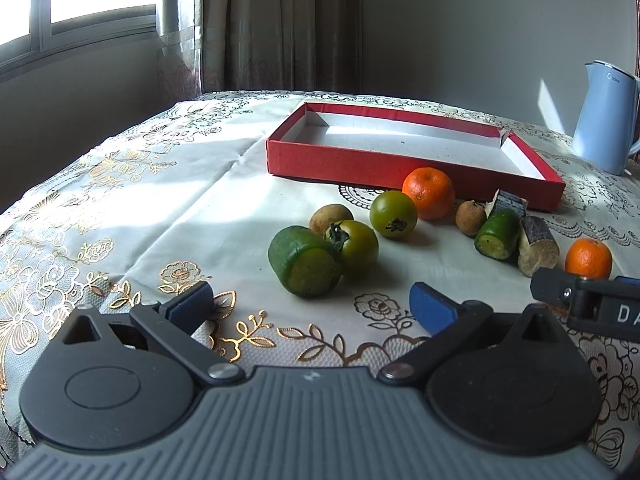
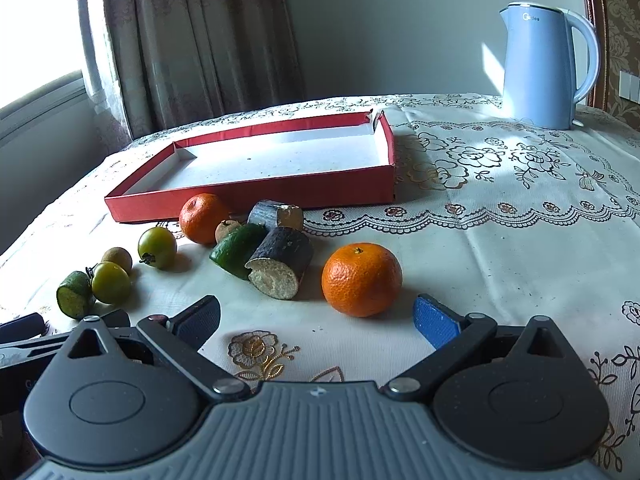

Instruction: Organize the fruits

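A shallow red box (image 2: 256, 194) with a white floor lies open and empty on the counter. In front of it the fruit is scattered: two oranges, one (image 2: 362, 279) nearest and one (image 2: 203, 218) against the box wall; two green tomatoes (image 2: 157, 247); two cut green pieces (image 1: 306, 266); two dark-skinned cut chunks (image 2: 279, 268); two small brown fruits (image 1: 470, 217).

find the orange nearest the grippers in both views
Left wrist view: nearest orange at far right, beside a cut brown piece.
Right wrist view: same orange near centre, just ahead of the open jaws.
Shared landmark: red tray behind the fruit.
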A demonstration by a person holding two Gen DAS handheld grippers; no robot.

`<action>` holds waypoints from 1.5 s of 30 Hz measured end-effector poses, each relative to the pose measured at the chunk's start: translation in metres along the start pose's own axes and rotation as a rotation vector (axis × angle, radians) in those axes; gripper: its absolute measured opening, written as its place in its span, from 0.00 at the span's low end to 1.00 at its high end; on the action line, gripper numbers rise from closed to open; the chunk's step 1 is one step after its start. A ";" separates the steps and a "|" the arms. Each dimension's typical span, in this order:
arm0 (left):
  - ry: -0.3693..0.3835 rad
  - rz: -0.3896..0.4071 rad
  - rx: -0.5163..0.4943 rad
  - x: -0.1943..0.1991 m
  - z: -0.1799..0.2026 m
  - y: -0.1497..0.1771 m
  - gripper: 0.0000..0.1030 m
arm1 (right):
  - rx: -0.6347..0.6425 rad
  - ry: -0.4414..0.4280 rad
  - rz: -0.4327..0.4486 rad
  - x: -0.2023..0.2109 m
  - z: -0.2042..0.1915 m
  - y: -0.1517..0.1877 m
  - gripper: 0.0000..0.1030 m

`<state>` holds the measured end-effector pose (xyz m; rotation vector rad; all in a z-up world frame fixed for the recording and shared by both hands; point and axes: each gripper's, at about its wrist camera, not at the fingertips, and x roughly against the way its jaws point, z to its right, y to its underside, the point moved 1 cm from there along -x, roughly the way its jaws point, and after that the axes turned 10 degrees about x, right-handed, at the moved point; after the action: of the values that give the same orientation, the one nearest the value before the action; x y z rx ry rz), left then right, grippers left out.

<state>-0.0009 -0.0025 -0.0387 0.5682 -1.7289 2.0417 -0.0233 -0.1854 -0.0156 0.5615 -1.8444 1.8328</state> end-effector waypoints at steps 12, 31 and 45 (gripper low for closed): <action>0.003 -0.001 0.003 0.000 -0.001 0.000 1.00 | 0.016 -0.010 0.004 0.002 0.001 0.001 1.00; 0.003 -0.001 0.004 -0.001 -0.001 0.000 1.00 | 0.018 0.003 0.032 0.010 0.012 0.003 1.00; 0.003 -0.002 0.005 -0.001 -0.001 0.000 1.00 | 0.124 0.006 -0.013 -0.015 0.033 -0.010 0.64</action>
<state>-0.0004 -0.0020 -0.0395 0.5674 -1.7214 2.0450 -0.0073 -0.2191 -0.0162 0.6102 -1.7280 1.9475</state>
